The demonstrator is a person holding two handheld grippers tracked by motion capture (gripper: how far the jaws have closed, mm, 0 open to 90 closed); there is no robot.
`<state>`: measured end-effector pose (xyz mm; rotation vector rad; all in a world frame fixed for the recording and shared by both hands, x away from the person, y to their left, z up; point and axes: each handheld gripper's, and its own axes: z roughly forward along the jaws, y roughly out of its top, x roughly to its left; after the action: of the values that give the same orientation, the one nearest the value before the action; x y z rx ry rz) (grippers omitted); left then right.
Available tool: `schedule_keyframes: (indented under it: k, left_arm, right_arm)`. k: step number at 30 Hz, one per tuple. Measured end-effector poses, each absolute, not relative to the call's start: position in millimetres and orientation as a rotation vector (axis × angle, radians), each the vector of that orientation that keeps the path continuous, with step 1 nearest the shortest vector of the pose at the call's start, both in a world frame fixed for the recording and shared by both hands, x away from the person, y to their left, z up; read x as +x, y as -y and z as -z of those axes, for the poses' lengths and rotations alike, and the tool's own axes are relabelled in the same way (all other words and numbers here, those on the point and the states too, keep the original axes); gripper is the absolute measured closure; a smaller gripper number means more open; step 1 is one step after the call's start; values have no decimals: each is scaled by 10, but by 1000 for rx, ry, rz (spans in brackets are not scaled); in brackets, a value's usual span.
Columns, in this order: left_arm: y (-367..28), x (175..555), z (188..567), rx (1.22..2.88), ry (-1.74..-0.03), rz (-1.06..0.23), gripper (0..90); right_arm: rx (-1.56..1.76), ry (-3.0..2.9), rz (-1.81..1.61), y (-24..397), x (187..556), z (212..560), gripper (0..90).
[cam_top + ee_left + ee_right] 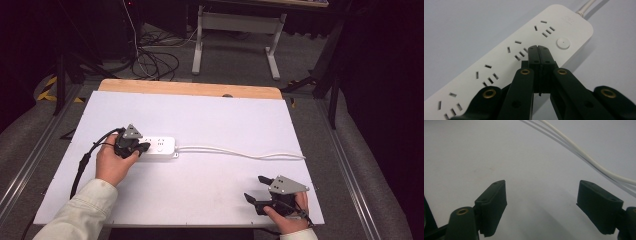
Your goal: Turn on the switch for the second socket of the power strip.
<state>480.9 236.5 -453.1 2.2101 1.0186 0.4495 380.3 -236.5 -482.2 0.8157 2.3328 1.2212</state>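
High view: the power strip lies flat on the white table, left of centre, its cord running off to the right. The left gripper sits over the strip's left end, jaws pressed together. The right gripper rests well right of the strip, near the table's front edge, jaws spread wide, nothing between them.

Left gripper view: the closed jaws point at the strip's socket face, between two outlets, just short of the round button.

Right gripper view: the wide jaws frame bare table; the cord crosses beyond them.
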Motion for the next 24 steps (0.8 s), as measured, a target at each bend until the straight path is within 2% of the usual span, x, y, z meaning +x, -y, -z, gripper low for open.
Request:
schedule_keyframes:
  k: [6,24]
  left_arm:
    - [-2403,4761,4414,2130,-987,-432,876]
    - [-2418,4627,4106,2107,-918,-453,837]
  right_arm:
    - [820,-2334,-1218,2373,3801,4827,237]
    - [815,-2336,-1214,2372,3800,4829,237]
